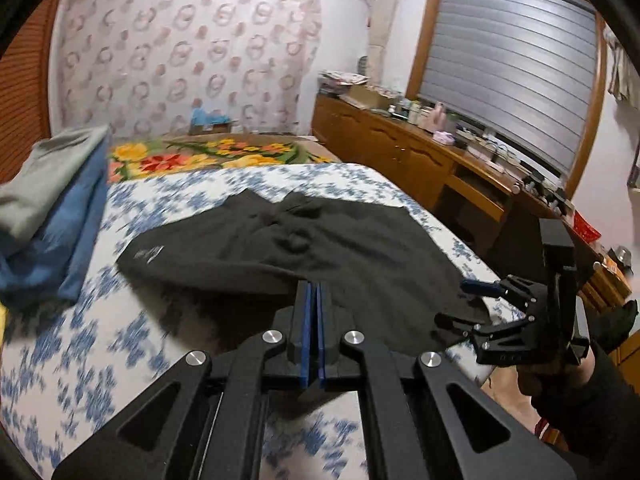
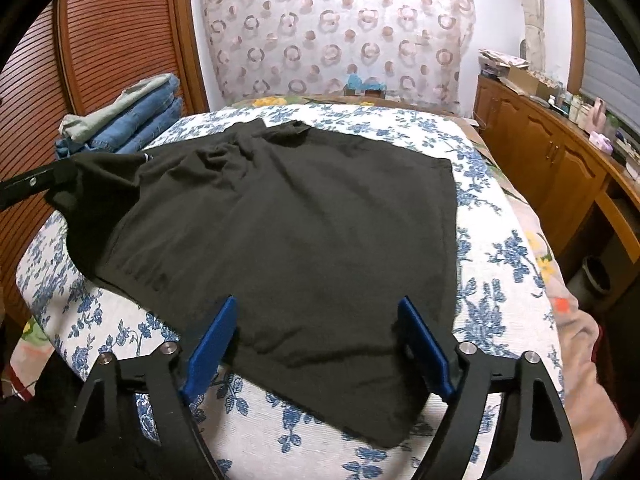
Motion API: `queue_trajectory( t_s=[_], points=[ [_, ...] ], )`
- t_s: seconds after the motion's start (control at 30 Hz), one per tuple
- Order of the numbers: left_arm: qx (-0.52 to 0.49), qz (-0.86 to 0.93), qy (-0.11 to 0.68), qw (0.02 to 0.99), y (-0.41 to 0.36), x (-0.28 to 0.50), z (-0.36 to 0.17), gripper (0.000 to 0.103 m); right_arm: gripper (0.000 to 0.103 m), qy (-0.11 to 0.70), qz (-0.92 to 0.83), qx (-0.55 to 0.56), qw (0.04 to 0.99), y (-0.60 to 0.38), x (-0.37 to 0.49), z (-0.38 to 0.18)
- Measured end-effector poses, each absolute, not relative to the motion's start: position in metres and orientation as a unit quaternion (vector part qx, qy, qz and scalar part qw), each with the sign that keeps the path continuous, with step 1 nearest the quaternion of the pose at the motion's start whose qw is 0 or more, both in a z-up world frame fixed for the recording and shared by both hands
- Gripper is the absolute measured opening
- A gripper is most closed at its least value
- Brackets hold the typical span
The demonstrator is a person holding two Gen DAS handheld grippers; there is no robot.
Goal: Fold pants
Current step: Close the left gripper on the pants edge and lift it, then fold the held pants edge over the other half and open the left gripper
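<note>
Black pants (image 1: 320,240) lie spread on a bed with a blue-flowered sheet (image 1: 80,340). My left gripper (image 1: 314,292) is shut, its blue pads pinching the pants' near edge. In the right wrist view that gripper (image 2: 66,174) holds a corner of the pants (image 2: 300,220) raised off the sheet at the left, and the cloth drapes down from it. My right gripper (image 2: 316,304) stands open over the near hem, with the cloth lying between its blue pads (image 2: 212,344) and not pressed by them. The left wrist view shows the right gripper (image 1: 464,304) at the pants' right end, held by a gloved hand.
A stack of folded jeans and a grey garment (image 2: 132,120) sits at the bed's far left. A bright flowered blanket (image 1: 200,156) covers the far end. A wooden cabinet (image 2: 552,152) crowded with small items runs along the right. A slatted wooden door (image 2: 100,40) stands on the left.
</note>
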State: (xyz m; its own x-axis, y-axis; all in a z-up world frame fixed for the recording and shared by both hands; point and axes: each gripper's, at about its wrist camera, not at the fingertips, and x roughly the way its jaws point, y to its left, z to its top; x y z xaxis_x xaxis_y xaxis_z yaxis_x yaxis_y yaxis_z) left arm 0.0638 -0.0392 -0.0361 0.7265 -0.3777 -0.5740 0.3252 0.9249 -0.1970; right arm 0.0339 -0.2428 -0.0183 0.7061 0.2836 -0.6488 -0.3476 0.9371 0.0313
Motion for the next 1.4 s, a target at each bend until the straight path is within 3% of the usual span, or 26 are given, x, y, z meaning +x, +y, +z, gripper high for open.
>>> queue_trajectory(
  t_s=[0.6,0.93,1.0,1.07,1.1,1.2,1.37,1.4],
  points=[
    [0.006,-0.271,0.328,0.905,-0.120,0.120,-0.018,0.003,0.064,0.339,0.166,-0.035,0.926,-0.267,0.032,-0.012],
    [0.014,-0.250,0.351,0.902,-0.119,0.129,-0.037,0.004,0.062,0.344,0.163,-0.034,0.924,-0.276,0.039,-0.016],
    [0.017,-0.246,0.356,0.901,-0.115,0.127,-0.039,0.013,0.062,0.345,0.165,-0.033,0.923,-0.274,0.040,-0.015],
    [0.016,-0.241,0.350,0.905,-0.109,0.123,-0.039,0.040,0.062,0.345,0.167,-0.035,0.923,-0.272,0.043,-0.015],
    [0.014,-0.238,0.346,0.907,-0.105,0.121,-0.038,0.045,0.062,0.344,0.167,-0.036,0.923,-0.270,0.044,-0.015],
    [0.009,-0.234,0.352,0.906,-0.094,0.117,-0.041,0.049,0.062,0.341,0.170,-0.038,0.924,-0.267,0.047,-0.013],
    [0.003,-0.213,0.367,0.905,-0.073,0.113,-0.060,0.078,0.057,0.340,0.177,-0.042,0.923,-0.262,0.053,-0.013],
    [0.001,-0.210,0.370,0.905,-0.069,0.112,-0.064,0.078,0.056,0.339,0.180,-0.043,0.922,-0.260,0.055,-0.013]
  ],
)
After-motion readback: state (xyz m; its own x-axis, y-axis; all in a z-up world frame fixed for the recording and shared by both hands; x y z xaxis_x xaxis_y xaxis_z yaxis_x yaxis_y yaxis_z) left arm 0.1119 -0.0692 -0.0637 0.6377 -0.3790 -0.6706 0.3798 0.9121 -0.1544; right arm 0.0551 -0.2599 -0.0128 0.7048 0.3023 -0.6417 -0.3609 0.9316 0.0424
